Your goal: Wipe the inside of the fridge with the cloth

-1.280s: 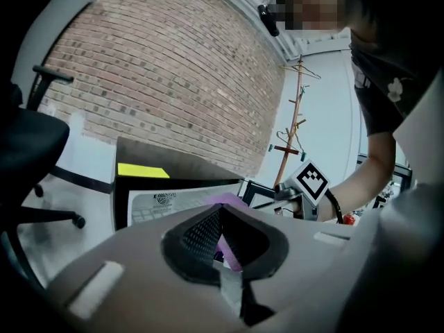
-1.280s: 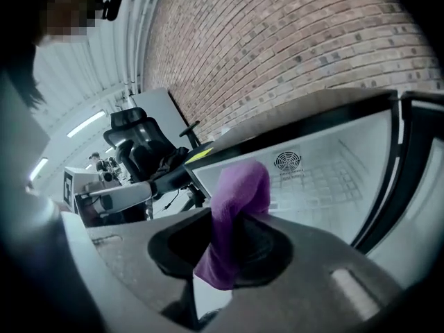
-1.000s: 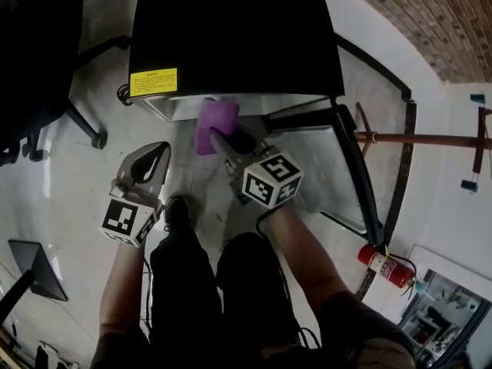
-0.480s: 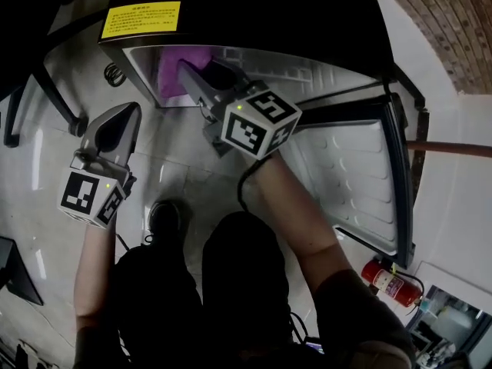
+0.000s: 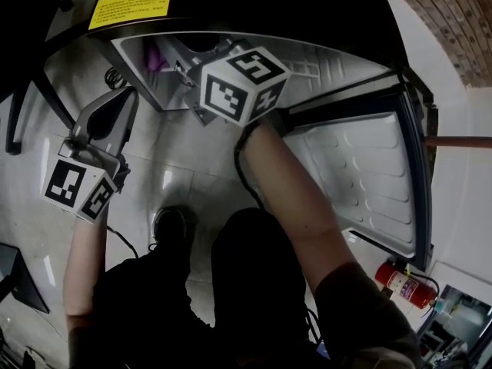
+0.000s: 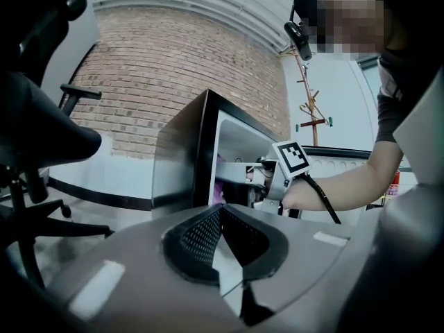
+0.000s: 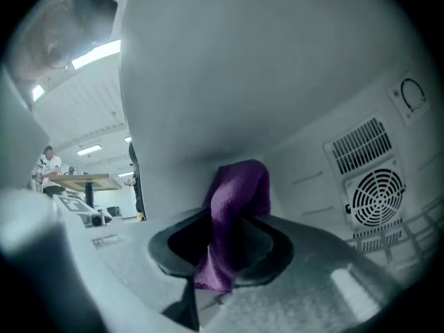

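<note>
Up at 12 o'clock stood the open fridge [image 5: 323, 60]. At 9 o'clock outside it, the left gripper [image 6: 222, 245] was closed and empty. Inside, the right gripper [image 7: 225, 245] was clamped on the purple cloth [image 7: 236, 200], which friction against the wall might drag free.

right tongs [image 5: 178, 61] reach into the fridge [image 5: 323, 60] — purple cloth [image 5: 156, 56] at their tip.

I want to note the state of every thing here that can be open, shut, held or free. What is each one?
fridge, open.
fridge door, swung wide open.
purple cloth, clamped in the right tool, inside the fridge.
right tool, shut on the purple cloth.
left tool, shut, empty, outside the fridge.
</note>
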A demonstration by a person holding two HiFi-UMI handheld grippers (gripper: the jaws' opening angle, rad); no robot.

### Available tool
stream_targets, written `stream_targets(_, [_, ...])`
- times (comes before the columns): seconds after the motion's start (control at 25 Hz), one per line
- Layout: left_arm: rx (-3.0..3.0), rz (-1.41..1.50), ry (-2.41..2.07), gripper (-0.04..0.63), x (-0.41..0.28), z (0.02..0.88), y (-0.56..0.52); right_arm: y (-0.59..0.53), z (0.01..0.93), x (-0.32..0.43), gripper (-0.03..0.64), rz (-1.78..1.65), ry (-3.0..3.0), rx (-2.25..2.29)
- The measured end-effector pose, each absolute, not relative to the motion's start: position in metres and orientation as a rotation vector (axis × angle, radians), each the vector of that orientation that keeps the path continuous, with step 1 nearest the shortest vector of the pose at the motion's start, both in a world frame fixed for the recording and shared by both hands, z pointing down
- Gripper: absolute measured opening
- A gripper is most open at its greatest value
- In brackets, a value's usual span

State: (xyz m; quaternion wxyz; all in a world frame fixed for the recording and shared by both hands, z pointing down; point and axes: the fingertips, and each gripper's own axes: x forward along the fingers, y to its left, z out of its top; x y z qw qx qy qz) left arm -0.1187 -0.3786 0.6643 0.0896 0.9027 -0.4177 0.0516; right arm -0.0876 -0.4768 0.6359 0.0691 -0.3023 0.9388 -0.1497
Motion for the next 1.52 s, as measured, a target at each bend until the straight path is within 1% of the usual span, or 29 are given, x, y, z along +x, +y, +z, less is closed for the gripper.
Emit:
stream_targets(0.32, [2.712,0.143,-1.109,0.017,-0.094,0.686,-0.36,-0.485,0.682,-0.099,0.074,-0.324,3.07,-1.116])
stream_targets(0.52, [2.682,0.159,-1.06,0.017,-0.083,0.703,-0.357,-0.485,0.704,-0.095,0.075,-0.157,3.276,-1.334])
stream_targets(0.64, [2.696,0.155,-1.044,0.017,-0.076,0.702,-0.358,-0.483,0.708,-0.099,0.075,-0.021,3.382,-1.361])
stream_targets(0.72, [2.712,0.15,-1.021,0.017,-0.07,0.701,-0.358,-0.485,0.711,-0.094,0.075,-0.019,3.417,-1.378])
stream_targets(0.84, [2.716,0.146,-0.989,0.017,-0.063,0.703,-0.357,-0.494,0.714,-0.067,0.075,-0.115,3.386,-1.502])
stream_targets(1.2, [2.749,0.117,-0.917,0.017,-0.044,0.697,-0.365,-0.516,0.723,0.062,0.078,-0.405,3.154,-2.033])
stream_targets(1.52, [2.74,0.086,-0.914,0.017,-0.035,0.693,-0.375,-0.508,0.722,0.139,0.078,-0.552,2.878,-2.364])
